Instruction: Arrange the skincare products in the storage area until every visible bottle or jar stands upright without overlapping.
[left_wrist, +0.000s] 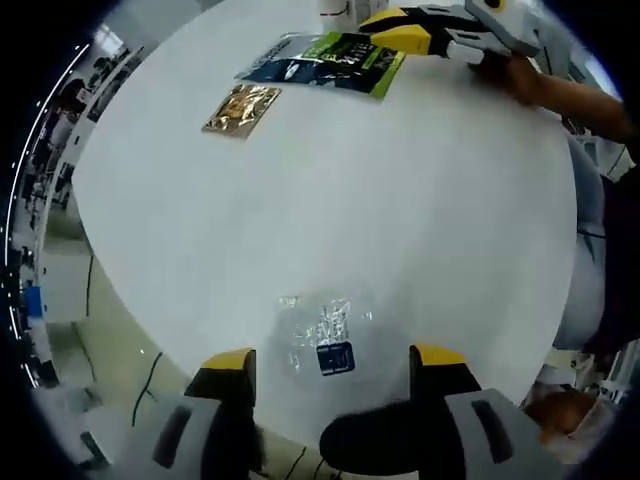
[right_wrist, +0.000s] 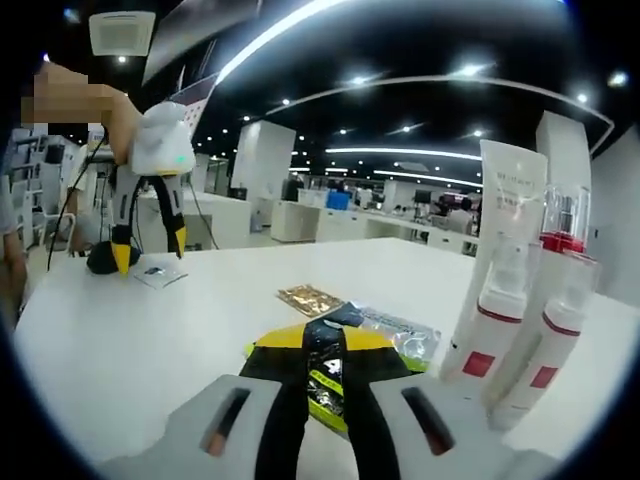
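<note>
In the left gripper view, the left gripper hovers over the near edge of the white round table with its yellow-tipped jaws spread wide and nothing between them. Just ahead of those tips, between the two jaws, lies a small clear sachet with a dark blue label, flat on the tabletop. Well ahead and to the left of the jaws sits a gold foil sachet, and beyond it, further right, a dark and green packet lies flat; the right gripper reaches in there from the far right, its yellow tips at the packet's edge. In the right gripper view, the left gripper hangs point-down at far left above the clear sachet. The gold foil sachet lies ahead of the right gripper, whose jaws are drawn in close on the dark and green packet, pinching its edge. To the right of those jaws, near them, stand the skincare products: a tall white tube upright, and two white bottles with red bands leaning against it.
</note>
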